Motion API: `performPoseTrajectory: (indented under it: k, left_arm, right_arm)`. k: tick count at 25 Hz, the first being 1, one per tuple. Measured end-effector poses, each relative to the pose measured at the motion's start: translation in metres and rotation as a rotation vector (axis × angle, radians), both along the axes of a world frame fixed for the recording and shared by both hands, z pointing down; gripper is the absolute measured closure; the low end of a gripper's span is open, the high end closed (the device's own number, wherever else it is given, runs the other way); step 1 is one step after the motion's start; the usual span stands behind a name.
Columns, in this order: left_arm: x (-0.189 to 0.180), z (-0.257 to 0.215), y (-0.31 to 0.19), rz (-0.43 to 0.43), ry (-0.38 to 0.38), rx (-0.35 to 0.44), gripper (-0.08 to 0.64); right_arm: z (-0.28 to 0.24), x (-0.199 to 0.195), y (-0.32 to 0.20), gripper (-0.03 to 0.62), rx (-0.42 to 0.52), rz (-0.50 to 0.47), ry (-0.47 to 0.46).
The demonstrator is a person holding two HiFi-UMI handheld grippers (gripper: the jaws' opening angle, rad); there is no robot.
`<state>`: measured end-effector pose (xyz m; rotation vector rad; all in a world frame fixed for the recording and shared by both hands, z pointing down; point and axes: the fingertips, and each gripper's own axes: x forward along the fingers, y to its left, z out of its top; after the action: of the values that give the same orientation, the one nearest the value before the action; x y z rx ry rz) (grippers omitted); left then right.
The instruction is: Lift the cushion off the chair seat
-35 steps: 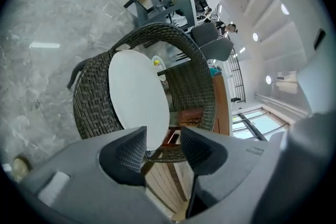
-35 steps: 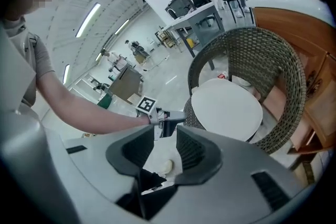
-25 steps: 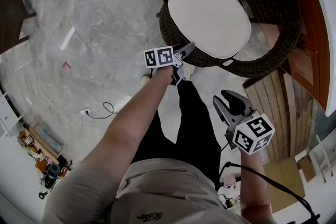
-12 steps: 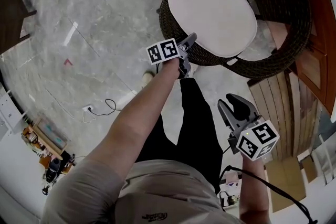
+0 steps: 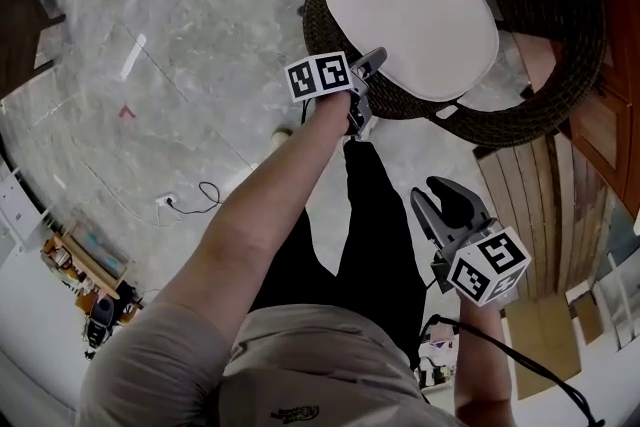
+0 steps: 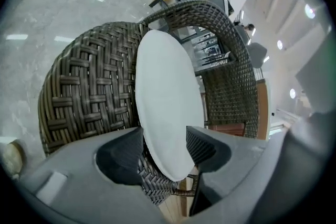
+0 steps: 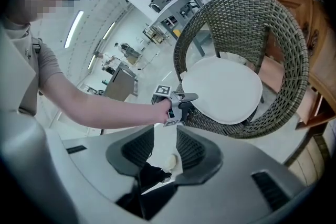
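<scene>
A white oval cushion (image 5: 410,10) lies on the seat of a dark wicker chair (image 5: 560,65). My left gripper (image 5: 368,85) is at the chair's front rim, open wide. In the left gripper view the cushion's (image 6: 168,92) near edge lies between the two jaws of the left gripper (image 6: 165,149), over the woven chair (image 6: 89,97); I see no squeeze in it. My right gripper (image 5: 440,195) hangs lower and nearer my body, open, apart from the chair. In the right gripper view nothing but floor shows between the jaws of the right gripper (image 7: 165,144), with the cushion (image 7: 223,89) ahead.
A wooden cabinet (image 5: 595,115) stands close behind and right of the chair, with wooden boards (image 5: 520,205) below it. My leg in black trousers (image 5: 370,215) stands in front of the chair. A cable and socket (image 5: 185,200) lie on the grey marble floor.
My left gripper has moved in to the cushion's near edge and its jaws have spread wider. The right gripper has barely shifted.
</scene>
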<state>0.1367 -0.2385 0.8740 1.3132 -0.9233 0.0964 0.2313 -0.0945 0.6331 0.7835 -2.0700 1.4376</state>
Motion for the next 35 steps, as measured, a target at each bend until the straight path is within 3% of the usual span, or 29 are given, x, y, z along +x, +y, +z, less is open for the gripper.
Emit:
performPoseTrajectory:
  k: [2,7,11,15,26,35]
  left_arm:
    - [0.000,0.000,0.000,-0.003,-0.010,-0.001,0.302]
    - [0.002,-0.004,-0.009,-0.105,0.130,0.035,0.313]
    - [0.014,-0.001,-0.028,-0.099,0.143,0.054,0.313]
    - [0.025,-0.003,-0.040,-0.105,0.202,0.068,0.314]
    - [0.030,-0.020,-0.047,-0.083,0.204,0.083,0.426]
    - [0.030,-0.066,-0.044,-0.086,0.236,0.125,0.458]
  right_arm:
    - [-0.001,0.000,0.001,0.453,-0.004,0.002,0.001]
    - [0.004,0.001,0.004,0.453,-0.015,0.006,0.003]
    - [0.009,0.001,0.003,0.453,-0.017,0.004,-0.004]
    - [0.011,0.004,0.004,0.454,-0.024,0.013,0.001]
    - [0.004,0.004,0.003,0.458,-0.007,0.027,-0.003]
    - [-0.024,0.001,0.002,0.460,0.049,0.047,0.013]
